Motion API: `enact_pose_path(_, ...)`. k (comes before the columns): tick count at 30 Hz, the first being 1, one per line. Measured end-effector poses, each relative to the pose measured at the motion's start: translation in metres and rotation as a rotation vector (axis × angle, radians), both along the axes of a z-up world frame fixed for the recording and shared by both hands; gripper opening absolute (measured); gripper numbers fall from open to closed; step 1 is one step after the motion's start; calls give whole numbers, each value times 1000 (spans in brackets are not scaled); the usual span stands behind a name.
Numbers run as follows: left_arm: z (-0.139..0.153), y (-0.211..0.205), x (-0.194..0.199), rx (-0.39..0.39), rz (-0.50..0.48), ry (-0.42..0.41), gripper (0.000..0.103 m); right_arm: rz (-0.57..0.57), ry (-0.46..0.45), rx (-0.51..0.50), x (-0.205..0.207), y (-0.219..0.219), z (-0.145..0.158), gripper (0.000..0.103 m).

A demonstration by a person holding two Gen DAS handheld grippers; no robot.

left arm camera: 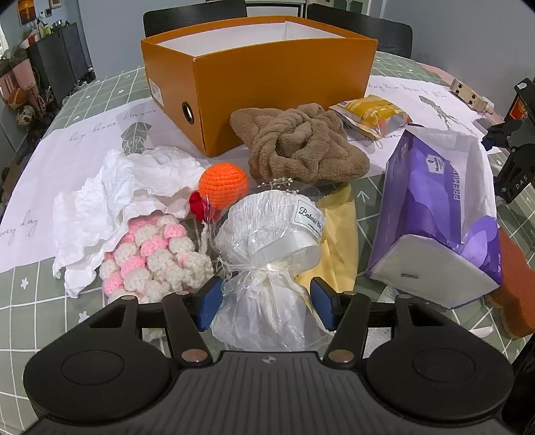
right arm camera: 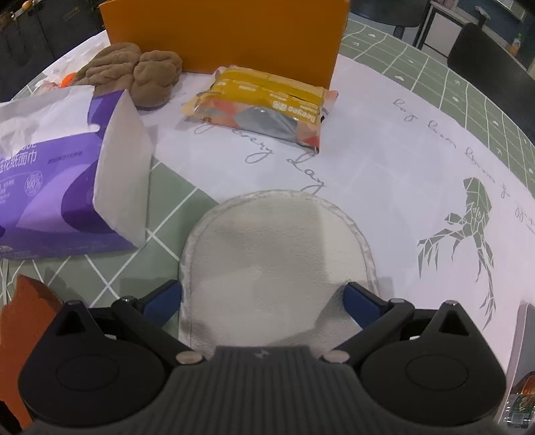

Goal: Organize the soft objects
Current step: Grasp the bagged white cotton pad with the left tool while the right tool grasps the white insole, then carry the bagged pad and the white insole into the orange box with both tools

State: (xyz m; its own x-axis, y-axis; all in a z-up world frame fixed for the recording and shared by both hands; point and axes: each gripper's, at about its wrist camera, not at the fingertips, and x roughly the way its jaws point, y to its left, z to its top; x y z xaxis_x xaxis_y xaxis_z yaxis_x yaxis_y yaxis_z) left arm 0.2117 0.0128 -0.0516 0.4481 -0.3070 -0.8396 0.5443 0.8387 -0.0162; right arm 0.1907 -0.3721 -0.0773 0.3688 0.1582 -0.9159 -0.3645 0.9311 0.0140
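My left gripper point(left arm camera: 265, 306) is open, its blue pads either side of a white gift bundle point(left arm camera: 267, 247) wrapped in clear film with a ribbon. Around it lie a pink and white crochet piece point(left arm camera: 153, 261), an orange crochet ball point(left arm camera: 222, 182), crumpled white tissue point(left arm camera: 110, 200), a yellow cloth point(left arm camera: 337, 241) and a brown knotted towel point(left arm camera: 297, 144). An open orange box point(left arm camera: 267, 83) stands behind. My right gripper point(right arm camera: 264, 302) is open around a flat white oval pad point(right arm camera: 271, 257) on the table. The right gripper also shows at the right edge of the left wrist view point(left arm camera: 511, 147).
A purple tissue pack lies on the right in the left wrist view point(left arm camera: 434, 214) and on the left in the right wrist view point(right arm camera: 67, 177). A yellow tissue packet point(right arm camera: 264, 107) lies by the orange box point(right arm camera: 224, 33). Black chairs point(left arm camera: 361, 26) stand behind. An orange-brown object point(right arm camera: 26, 318) sits low left.
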Motion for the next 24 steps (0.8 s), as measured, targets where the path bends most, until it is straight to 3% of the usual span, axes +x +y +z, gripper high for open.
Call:
enact_pose_path(4, 0, 1, 0, 5, -7, -1, 67, 1, 12, -3, -1, 1, 0, 98)
enact_pose_path(8, -1, 2, 0, -2, -5, 2, 67, 25, 13, -4, -6, 4, 7, 77)
enact_pose_path(10, -1, 1, -1, 4, -8, 1, 65, 27, 7, -10, -10, 6, 11, 59)
enact_pose_path(11, -1, 0, -1, 13, -11, -4, 65, 20, 1, -17, -11, 6, 14, 37)
enact_pose_path(12, -1, -1, -2, 17, -11, -6, 64, 12, -4, -30, -12, 5, 16, 9)
enact_pose_path(18, 4, 4, -4, 3, 3, -15, 52, -6, 0, -74, -16, 2, 20, 9)
enact_pose_path(20, 8, 9, -6, -15, 9, -18, 44, -5, -5, -84, -20, 4, 22, 9)
enact_pose_path(24, 16, 14, -13, -29, -3, -20, 43, -10, -18, -83, -28, 6, 33, 9)
